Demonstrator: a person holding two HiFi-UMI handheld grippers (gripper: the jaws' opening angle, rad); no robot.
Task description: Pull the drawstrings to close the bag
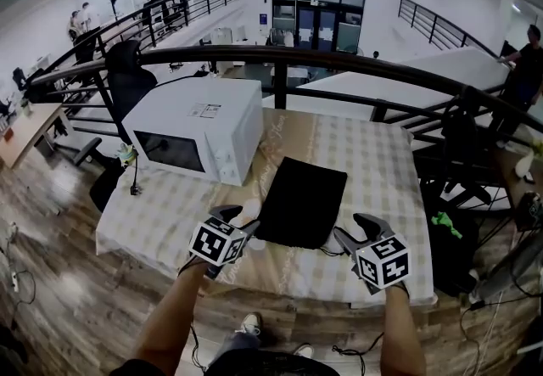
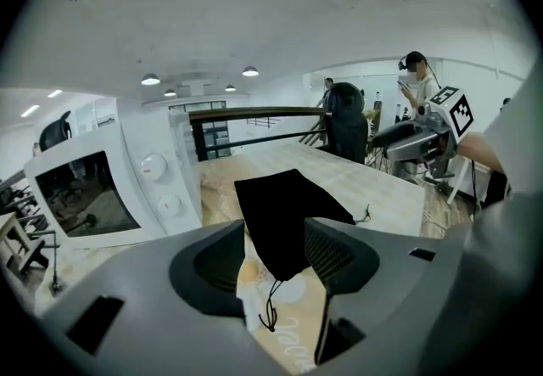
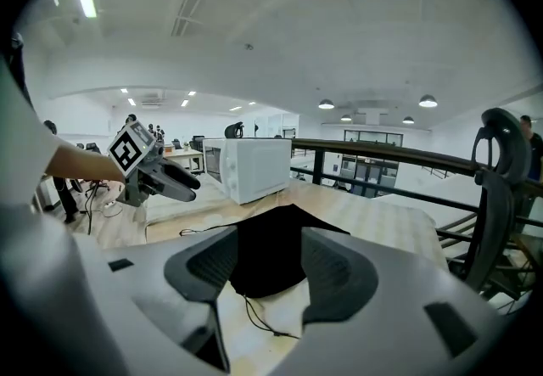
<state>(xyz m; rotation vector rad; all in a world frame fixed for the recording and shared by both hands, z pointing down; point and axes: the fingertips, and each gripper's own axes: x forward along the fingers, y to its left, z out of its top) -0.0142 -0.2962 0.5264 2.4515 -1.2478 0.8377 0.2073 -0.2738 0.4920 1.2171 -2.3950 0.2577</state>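
Note:
A flat black drawstring bag (image 1: 301, 200) lies on the checked tablecloth, its mouth end toward me. My left gripper (image 1: 240, 219) hovers at the bag's near left corner, and my right gripper (image 1: 350, 228) at its near right corner. In the left gripper view the left gripper (image 2: 273, 260) stands open, with the bag's corner (image 2: 284, 213) and a thin black drawstring (image 2: 271, 306) showing in the gap, untouched. The right gripper (image 3: 267, 268) is open too in the right gripper view; the bag (image 3: 267, 255) and its cord (image 3: 254, 315) lie on the cloth below the gap.
A white microwave (image 1: 199, 128) stands on the table (image 1: 373, 171) just left of the bag. A dark railing (image 1: 339, 60) runs behind the table. An office chair (image 1: 127, 77) stands at the far left. The table's front edge is right under my grippers.

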